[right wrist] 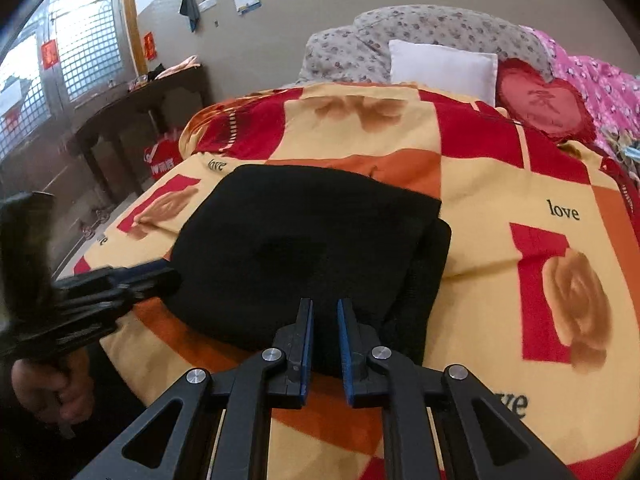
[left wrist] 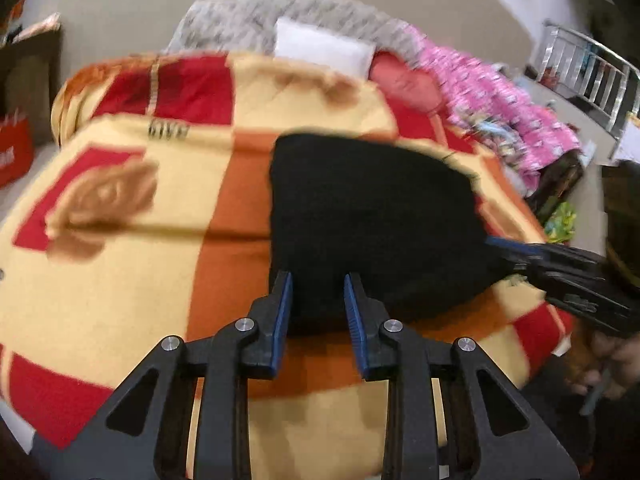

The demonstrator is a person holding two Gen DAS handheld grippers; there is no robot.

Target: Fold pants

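Left wrist view. My left gripper (left wrist: 318, 280): blue-padded fingers (left wrist: 283, 304) spread apart over the near edge of the black pants (left wrist: 368, 208), the cloth showing in the gap, pads not pressing on it. Pants: folded into a compact dark block, lying on the red, cream and orange blanket (left wrist: 120, 240) that covers the bed. My right gripper (left wrist: 500, 245): comes in from the right edge, its tip at the near right corner of the pants; picture blurred, so from here I cannot tell how its fingers stand. Beyond: white pillow (left wrist: 324, 46), pink patterned quilt (left wrist: 508, 96).

Right wrist view. My right gripper (right wrist: 324, 308): fingers (right wrist: 306, 332) drawn nearly together, a narrow slot left between the pads, black cloth seen through it; whether they pinch the edge I cannot tell. Pants (right wrist: 288, 232): same block, folded layers stacked at its right side, on the blanket (right wrist: 500, 184) printed "love". My left gripper (right wrist: 160, 274): at the left edge of the pants, my hand (right wrist: 56, 388) on its handle. Beyond: white pillow (right wrist: 444, 66), red heart cushion (right wrist: 540, 102), dark side table (right wrist: 132, 108) by the wall.
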